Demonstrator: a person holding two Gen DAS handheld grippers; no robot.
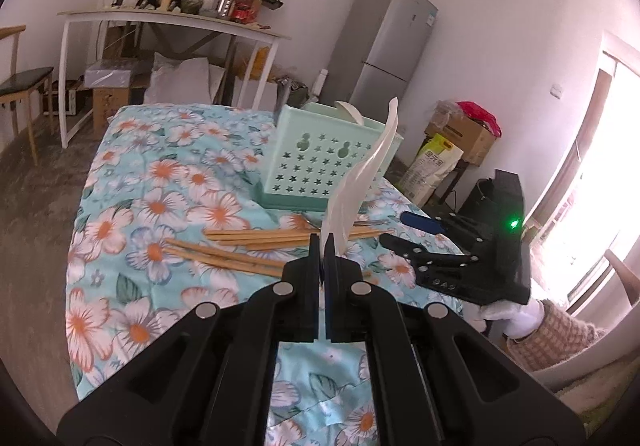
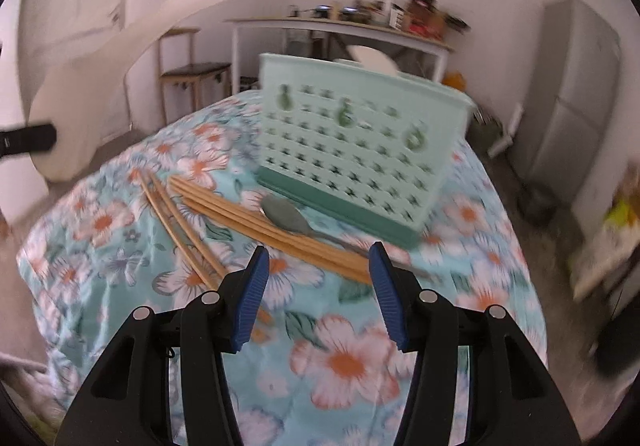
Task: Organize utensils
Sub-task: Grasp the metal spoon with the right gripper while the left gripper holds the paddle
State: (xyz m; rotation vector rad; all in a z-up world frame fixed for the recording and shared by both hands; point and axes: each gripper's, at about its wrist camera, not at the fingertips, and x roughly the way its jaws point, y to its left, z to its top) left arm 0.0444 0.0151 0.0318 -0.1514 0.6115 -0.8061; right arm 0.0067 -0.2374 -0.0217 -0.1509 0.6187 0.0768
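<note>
— White plastic was what the left gripper (image 1: 323, 246) was pinched on: a rice paddle (image 1: 362, 182), gripped low on its broad end so the handle rose clear above the table.

— Where was it being held, and why that way?

— It was held above the near part of the flowered tablecloth (image 1: 132, 206), on the near side of the mint basket (image 1: 320, 162). An upright hold was judged to suit dropping it into the basket from above, where another white utensil (image 1: 350, 111) was already seen standing.

— And the right gripper (image 2: 316, 278)?

— It was spread, with nothing between its blue pads (image 2: 256, 286). It was pointed down at the bamboo chopsticks (image 2: 256, 222) and the metal spoon (image 2: 286, 218), which were left lying loose against the basket's front wall. Those were judged to be the next things for collection.

— Was anything else noted?

— A white-gloved hand (image 1: 516, 316) was seen carrying the right gripper at the table's right edge. Beyond the far edge, a cluttered white desk (image 1: 172, 20) and a grey fridge (image 1: 388, 46) were visible.
</note>
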